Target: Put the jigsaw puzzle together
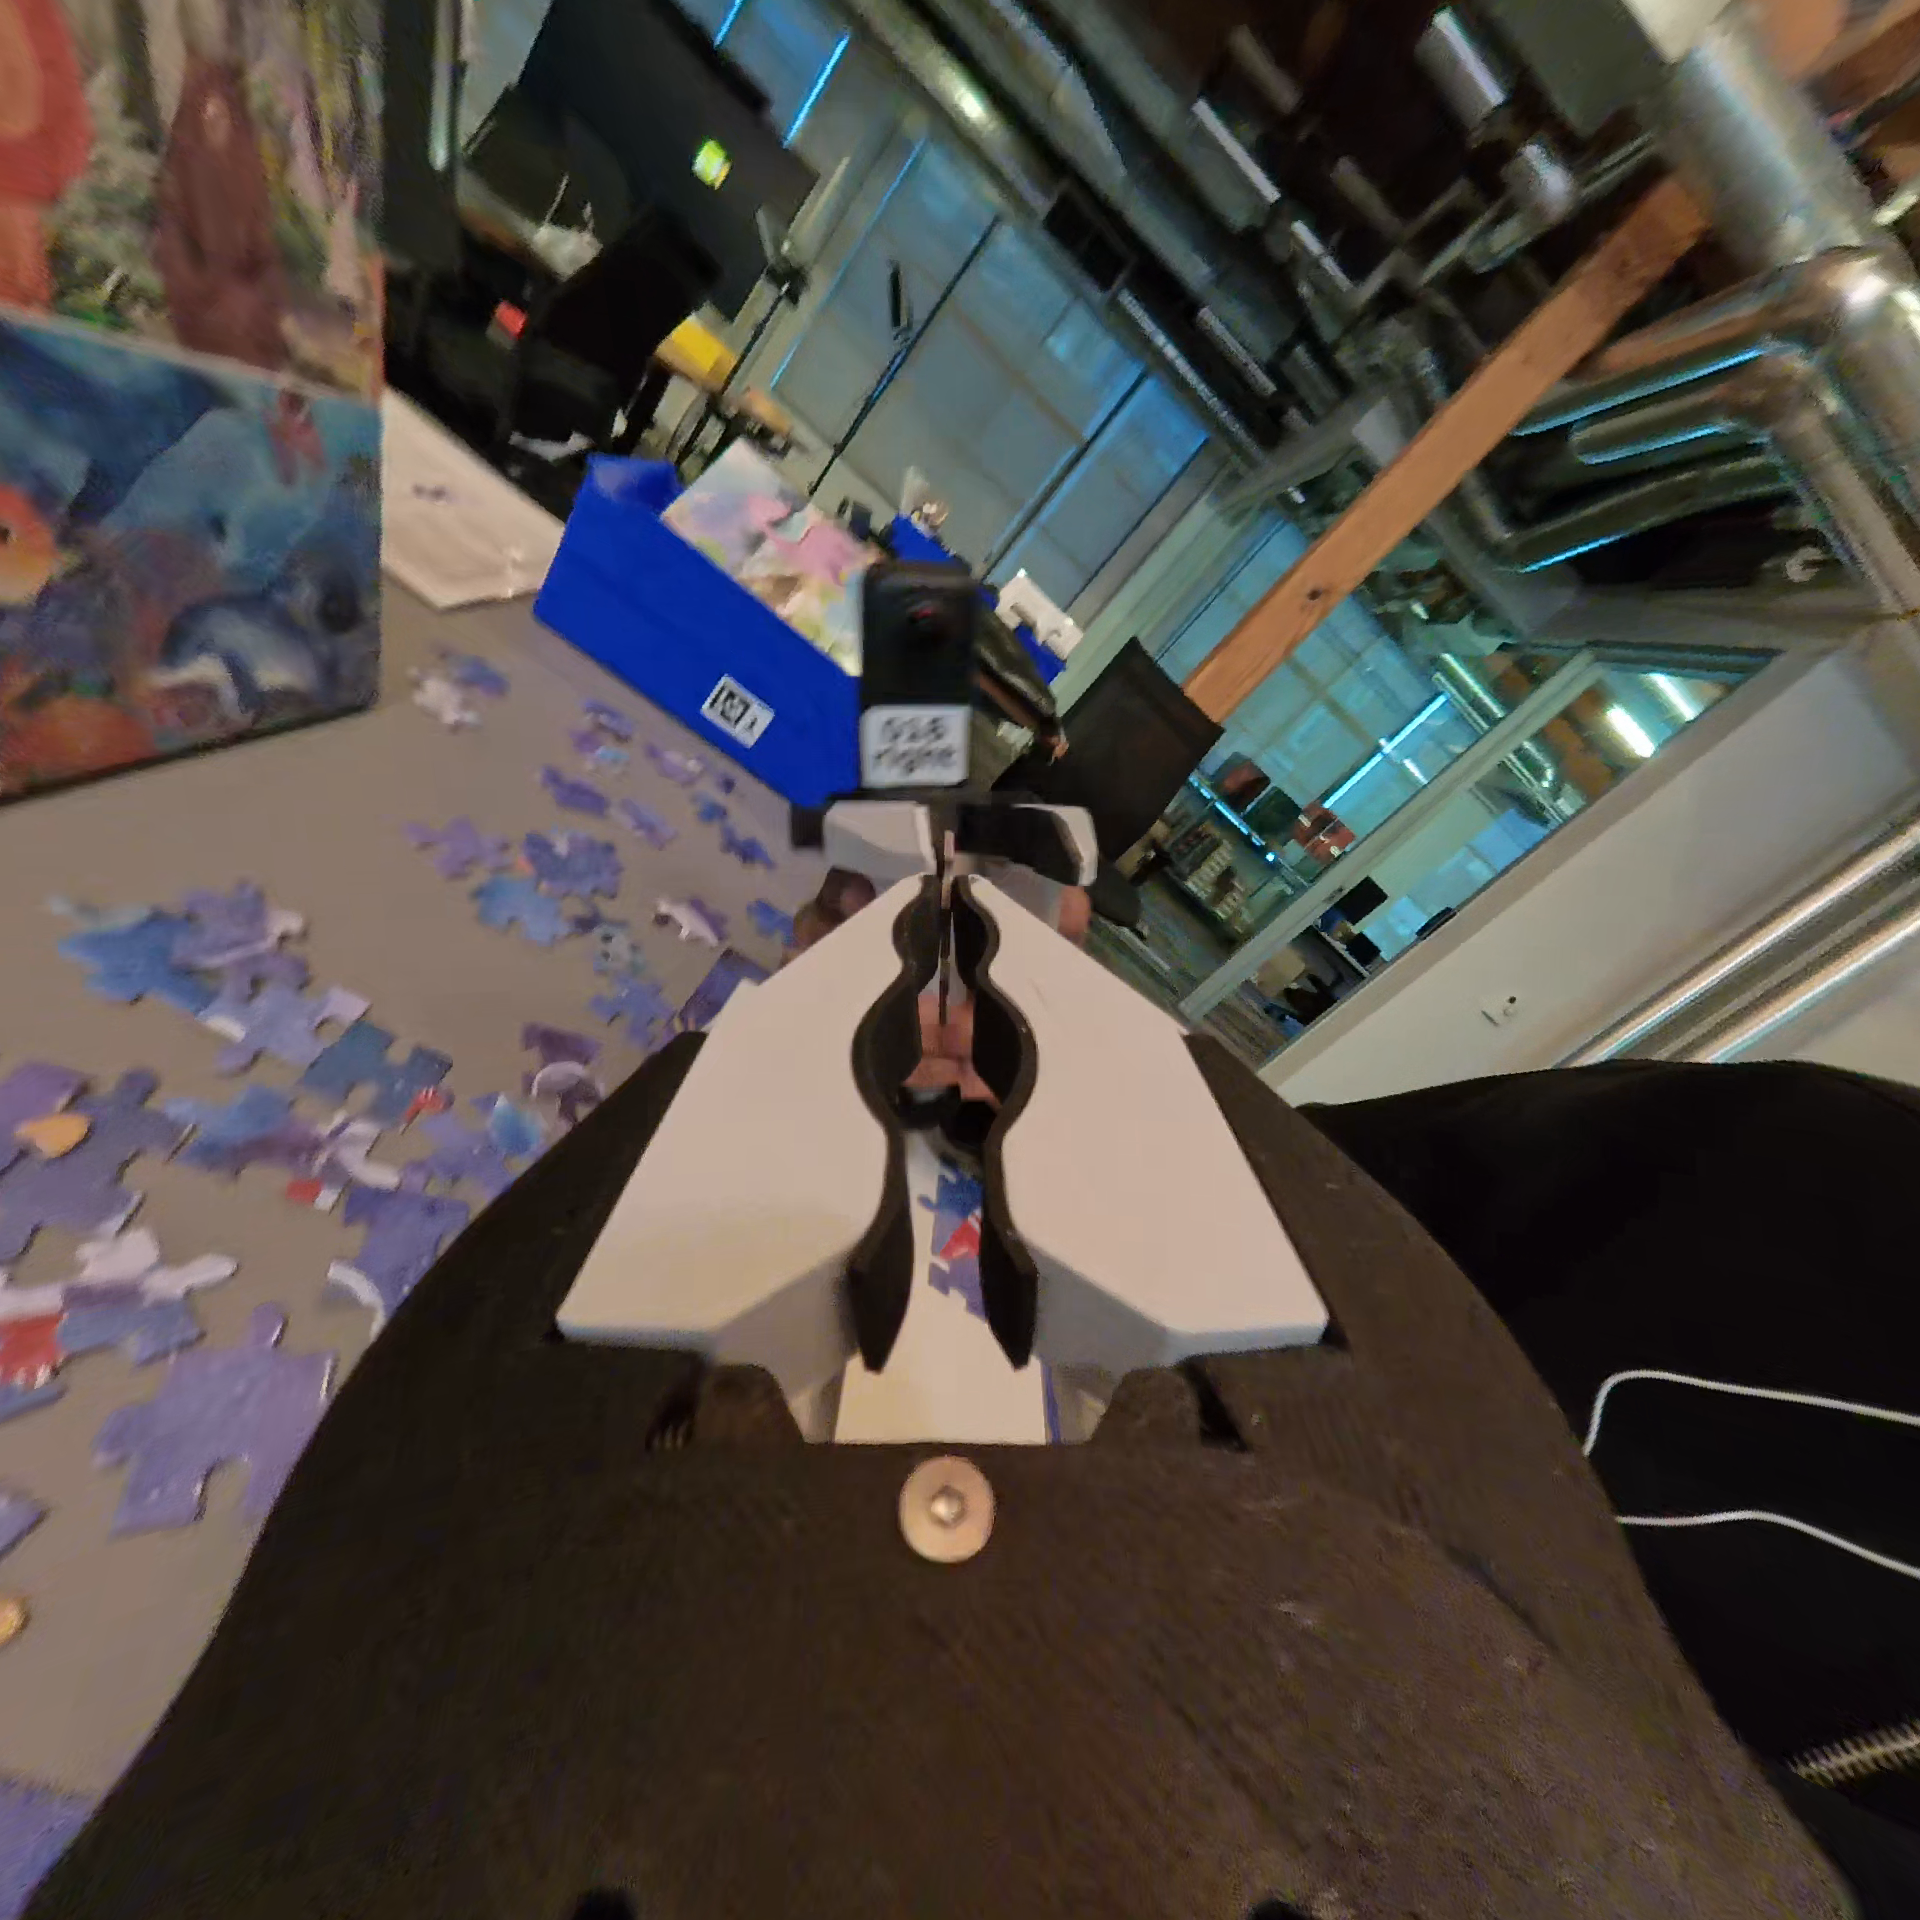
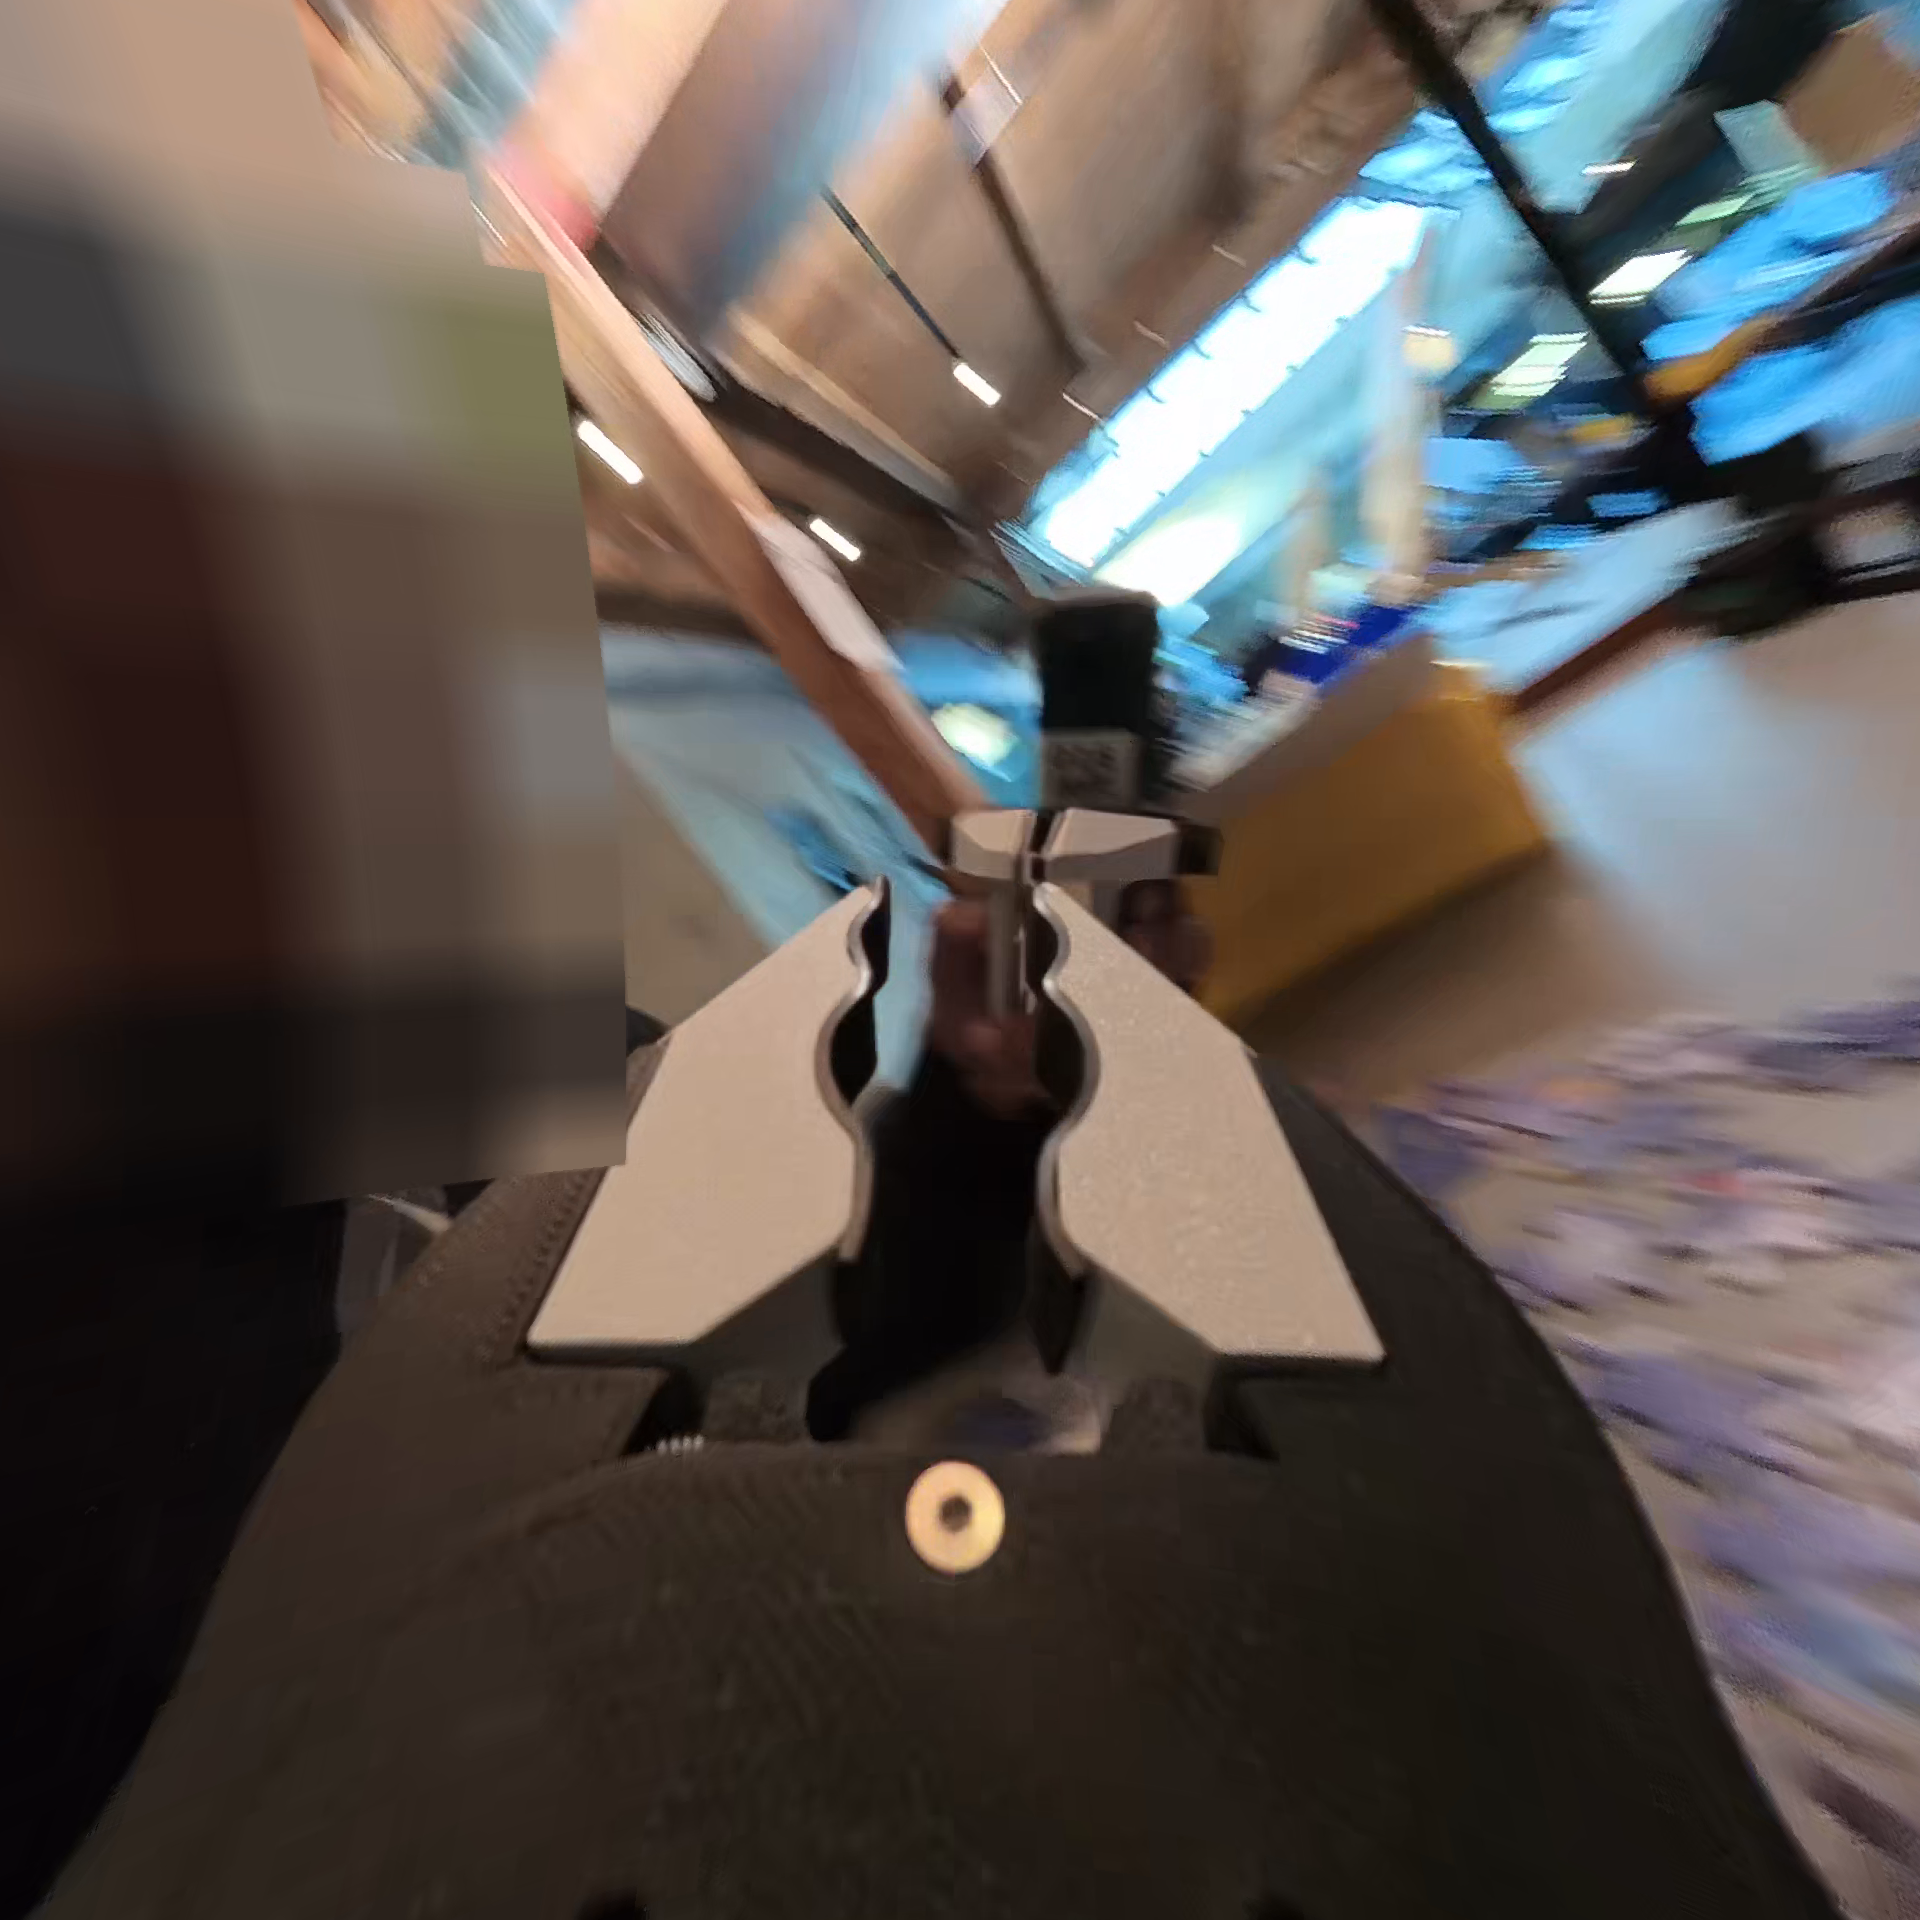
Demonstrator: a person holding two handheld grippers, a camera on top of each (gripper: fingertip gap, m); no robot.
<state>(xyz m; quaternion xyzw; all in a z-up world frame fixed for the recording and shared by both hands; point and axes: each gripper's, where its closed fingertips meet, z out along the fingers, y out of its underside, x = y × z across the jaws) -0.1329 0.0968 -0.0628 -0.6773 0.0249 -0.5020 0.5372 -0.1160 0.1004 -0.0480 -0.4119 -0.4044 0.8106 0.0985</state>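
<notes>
Purple and blue loose pieces [image 1: 260, 1039] of a jigsaw are scattered all over the grey table [image 1: 208, 852]. A blue bin [image 1: 675, 623] with more of them sits further back, and a big box [image 1: 177, 540] with a fish picture is off to the left.

The left gripper [image 1: 943, 883] is closed right down at the tips, pinching a thin flat puzzle piece [image 1: 943, 956]. It's seen edge-on, so it's just a dark sliver between the fingers.

The right gripper [image 2: 956, 914] faces it nose to nose, up off the table. Its fingers are parted a little, and the same piece pokes in between them. The piece sits close by the right-hand finger [image 2: 1081, 966], with clear space on the other side. That view is really smeared, so I can't tell whether that finger actually touches the piece.
</notes>
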